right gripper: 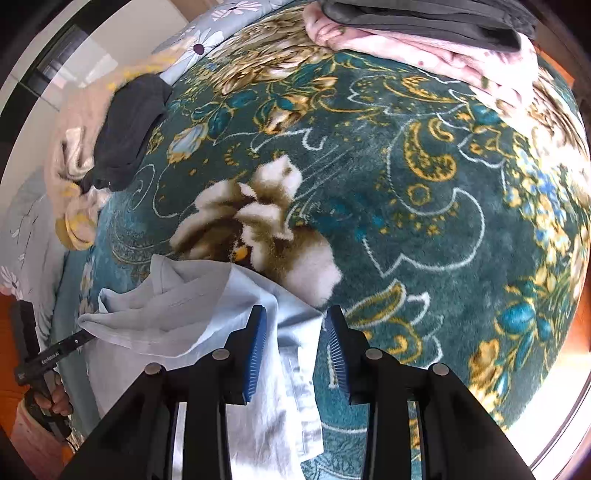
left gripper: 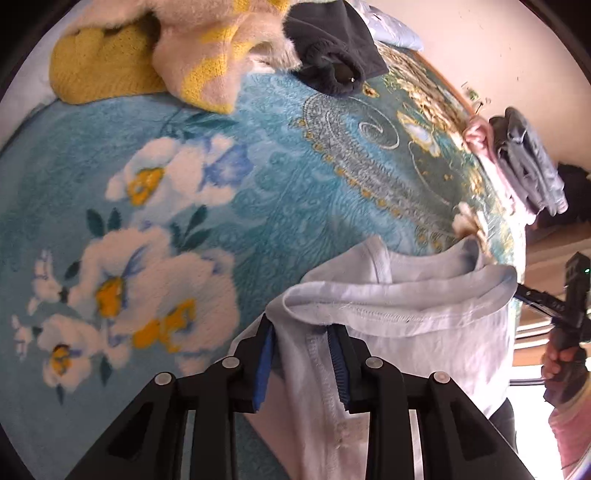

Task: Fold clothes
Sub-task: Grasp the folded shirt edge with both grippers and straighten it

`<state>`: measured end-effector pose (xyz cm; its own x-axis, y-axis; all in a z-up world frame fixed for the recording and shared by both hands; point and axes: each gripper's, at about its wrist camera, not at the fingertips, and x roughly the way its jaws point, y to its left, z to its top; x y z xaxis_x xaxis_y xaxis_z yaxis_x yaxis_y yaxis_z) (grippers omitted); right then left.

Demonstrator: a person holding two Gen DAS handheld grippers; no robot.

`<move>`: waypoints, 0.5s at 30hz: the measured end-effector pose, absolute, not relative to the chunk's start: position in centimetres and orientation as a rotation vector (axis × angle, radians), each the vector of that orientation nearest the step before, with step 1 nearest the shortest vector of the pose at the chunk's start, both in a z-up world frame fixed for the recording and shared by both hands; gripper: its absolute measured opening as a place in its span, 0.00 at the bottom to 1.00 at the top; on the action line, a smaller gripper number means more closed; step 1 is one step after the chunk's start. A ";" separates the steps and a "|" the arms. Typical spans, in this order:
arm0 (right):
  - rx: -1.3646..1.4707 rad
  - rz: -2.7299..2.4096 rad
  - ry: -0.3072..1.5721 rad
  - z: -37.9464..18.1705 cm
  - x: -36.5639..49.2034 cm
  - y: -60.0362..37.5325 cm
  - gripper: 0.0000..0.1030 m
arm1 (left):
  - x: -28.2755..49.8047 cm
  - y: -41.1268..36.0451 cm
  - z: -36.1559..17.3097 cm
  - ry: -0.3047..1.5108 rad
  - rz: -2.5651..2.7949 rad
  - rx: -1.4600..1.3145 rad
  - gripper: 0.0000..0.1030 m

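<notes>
A pale blue shirt (left gripper: 406,325) hangs over the near edge of a bed covered with a teal flowered blanket (left gripper: 258,206). My left gripper (left gripper: 301,332) stands open around a hemmed fold of the shirt, its blue pads a little apart from the cloth. My right gripper (right gripper: 295,325) is open too, with an edge of the same shirt (right gripper: 207,306) lying between its pads (right gripper: 258,347). Each gripper shows at the edge of the other's view, the right gripper (left gripper: 569,314) and the left gripper (right gripper: 40,362), each held in a hand.
A heap of clothes lies at the far end of the bed: a yellow knit (left gripper: 103,62), a cream and yellow fuzzy garment (left gripper: 207,51), a dark garment (left gripper: 332,48). A folded stack of pink (right gripper: 424,48) and grey (right gripper: 424,18) clothes sits at the bed's edge.
</notes>
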<state>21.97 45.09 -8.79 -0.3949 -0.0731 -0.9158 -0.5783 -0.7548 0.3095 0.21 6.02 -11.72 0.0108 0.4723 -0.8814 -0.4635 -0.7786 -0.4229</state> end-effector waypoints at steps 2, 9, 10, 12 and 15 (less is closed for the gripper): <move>-1.522 2.238 0.863 -8.9 21.0 45.1 0.34 | 0.0 5.8 -11.8 -0.031 1.833 -1.634 0.31; -1.619 2.271 0.901 -9.4 19.1 44.9 0.29 | 0.9 5.5 -10.7 -0.063 1.882 -1.598 0.18; -1.609 2.278 0.892 -9.3 19.2 44.8 0.18 | 1.0 5.8 -10.5 -0.067 1.895 -1.582 0.14; -1.588 2.292 0.880 -9.1 19.4 44.6 0.08 | 1.1 6.2 -9.8 -0.082 1.915 -1.545 0.07; -1.523 2.334 0.934 -8.1 19.9 44.8 0.03 | 1.6 6.2 -8.1 -0.112 1.938 -1.474 0.03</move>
